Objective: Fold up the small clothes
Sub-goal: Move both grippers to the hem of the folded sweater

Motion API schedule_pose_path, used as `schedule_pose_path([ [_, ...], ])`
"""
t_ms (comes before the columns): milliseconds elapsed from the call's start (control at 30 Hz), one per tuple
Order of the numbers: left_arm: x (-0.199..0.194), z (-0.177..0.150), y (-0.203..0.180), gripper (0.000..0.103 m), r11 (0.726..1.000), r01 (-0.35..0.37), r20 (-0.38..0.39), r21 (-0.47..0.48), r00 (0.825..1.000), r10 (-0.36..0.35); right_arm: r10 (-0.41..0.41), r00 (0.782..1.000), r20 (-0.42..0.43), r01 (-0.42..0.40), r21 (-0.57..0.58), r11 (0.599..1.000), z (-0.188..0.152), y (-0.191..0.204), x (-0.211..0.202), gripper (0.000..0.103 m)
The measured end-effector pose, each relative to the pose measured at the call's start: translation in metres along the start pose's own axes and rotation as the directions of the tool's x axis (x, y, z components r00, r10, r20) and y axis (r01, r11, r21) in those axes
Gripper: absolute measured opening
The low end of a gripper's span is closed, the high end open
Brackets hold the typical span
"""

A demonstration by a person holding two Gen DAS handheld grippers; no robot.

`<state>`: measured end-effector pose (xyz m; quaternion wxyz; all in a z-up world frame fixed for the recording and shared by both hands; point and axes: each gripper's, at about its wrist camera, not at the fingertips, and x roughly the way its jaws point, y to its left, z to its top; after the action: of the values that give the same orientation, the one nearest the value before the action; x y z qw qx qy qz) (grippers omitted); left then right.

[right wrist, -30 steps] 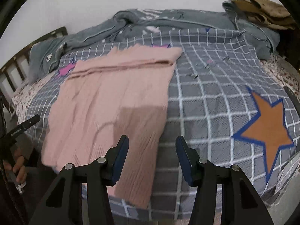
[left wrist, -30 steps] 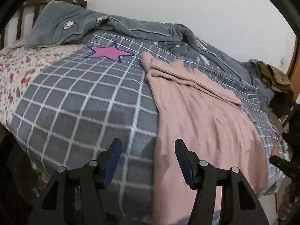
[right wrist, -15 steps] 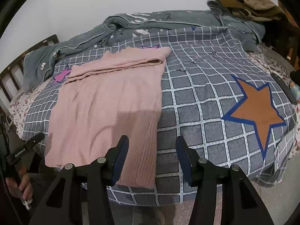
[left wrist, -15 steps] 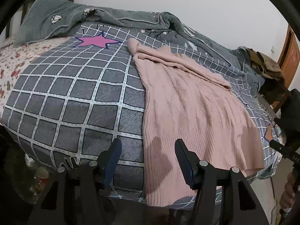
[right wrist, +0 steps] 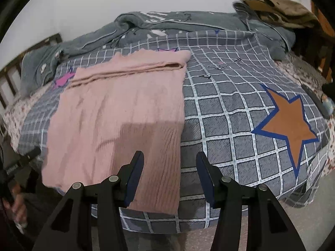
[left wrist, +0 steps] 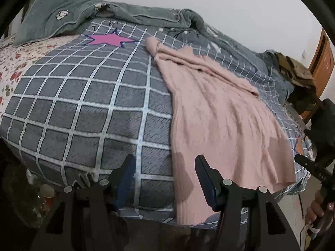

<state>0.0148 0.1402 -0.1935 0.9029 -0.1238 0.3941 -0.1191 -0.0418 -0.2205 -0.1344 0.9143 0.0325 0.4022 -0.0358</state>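
A pink knitted garment (left wrist: pixel 217 121) lies spread flat on the grey checked bedspread (left wrist: pixel 88 108), its far end folded over into a band. Its near hem hangs over the bed's front edge. My left gripper (left wrist: pixel 165 177) is open and empty, hovering just before the bed edge at the garment's near left corner. In the right wrist view the garment (right wrist: pixel 117 117) lies left of centre, and my right gripper (right wrist: pixel 170 175) is open and empty above its near right corner.
A grey quilt (left wrist: pixel 129 18) is bunched along the far side by the wall. Brown clothes (right wrist: pixel 286 10) are piled at the far right. An orange star (right wrist: pixel 289 123) marks the bedspread on the right, a pink star (left wrist: pixel 108 39) at far left. Wooden headboard (right wrist: pixel 12 75) on the left.
Both grippers drew back from the bed and rose over the first half second, then came slightly closer. Both stayed open. The garment has not moved.
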Motion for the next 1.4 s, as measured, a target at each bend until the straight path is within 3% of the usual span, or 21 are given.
schedule_pose_path([
  [100, 0.001, -0.001, 0.002, 0.055, 0.999, 0.033, -0.015, -0.021, 0.999, -0.033, -0.035, 0.999, 0.017, 0.036, -0.05, 0.998, -0.006, 0.003, 0.001, 0.051],
  [467, 0.016, 0.0, -0.021, 0.053, 0.999, 0.039, -0.059, 0.027, 0.998, -0.037, 0.05, 0.999, 0.009, -0.05, -0.047, 0.998, -0.011, -0.008, 0.022, 0.041],
  [633, 0.022, 0.001, -0.028, 0.036, 0.999, 0.04, -0.067, 0.005, 0.997, -0.039, 0.094, 0.995, -0.012, -0.095, -0.061, 0.994, -0.018, -0.011, 0.036, 0.041],
  [767, 0.026, 0.002, -0.029, 0.02, 1.0, -0.011, -0.062, -0.004, 0.998, 0.01, 0.144, 0.989, -0.021, -0.144, -0.041, 0.989, -0.021, -0.016, 0.046, 0.041],
  [933, 0.021, -0.003, -0.024, 0.022, 0.997, 0.008, -0.052, -0.08, 0.999, -0.012, 0.22, 0.975, -0.015, -0.221, -0.04, 0.975, -0.025, -0.023, 0.043, 0.041],
  [1033, 0.018, -0.006, -0.024, 0.029, 0.995, 0.031, -0.045, -0.096, 0.998, -0.036, 0.248, 0.969, -0.013, -0.248, -0.047, 0.968, -0.03, -0.022, 0.04, 0.041],
  [1233, 0.019, -0.009, -0.034, 0.029, 0.996, -0.002, -0.026, -0.085, 1.0, 0.0, 0.306, 0.952, -0.027, -0.307, -0.053, 0.95, -0.029, -0.014, 0.04, 0.042],
  [1267, 0.019, -0.009, -0.035, 0.027, 0.997, -0.009, -0.025, -0.078, 1.0, 0.008, 0.308, 0.951, -0.033, -0.31, -0.054, 0.949, -0.029, -0.011, 0.043, 0.042],
  [1300, 0.02, -0.008, -0.036, 0.01, 0.997, -0.022, -0.024, -0.069, 1.0, 0.02, 0.305, 0.952, -0.026, -0.306, -0.057, 0.95, -0.029, -0.01, 0.043, 0.042],
  [1333, 0.021, -0.008, -0.037, 0.007, 0.997, -0.045, -0.021, -0.059, 0.999, 0.044, 0.299, 0.954, -0.024, -0.3, -0.063, 0.952, -0.029, -0.007, 0.044, 0.042],
  [1367, 0.019, -0.007, -0.038, 0.007, 0.997, -0.065, -0.004, -0.045, 0.998, 0.065, 0.294, 0.955, -0.023, -0.295, -0.07, 0.953, -0.028, -0.006, 0.044, 0.039],
  [1400, 0.017, -0.007, -0.038, 0.007, 0.997, -0.067, 0.003, -0.04, 0.998, 0.067, 0.294, 0.956, -0.021, -0.294, -0.075, 0.953, -0.028, -0.006, 0.043, 0.013],
])
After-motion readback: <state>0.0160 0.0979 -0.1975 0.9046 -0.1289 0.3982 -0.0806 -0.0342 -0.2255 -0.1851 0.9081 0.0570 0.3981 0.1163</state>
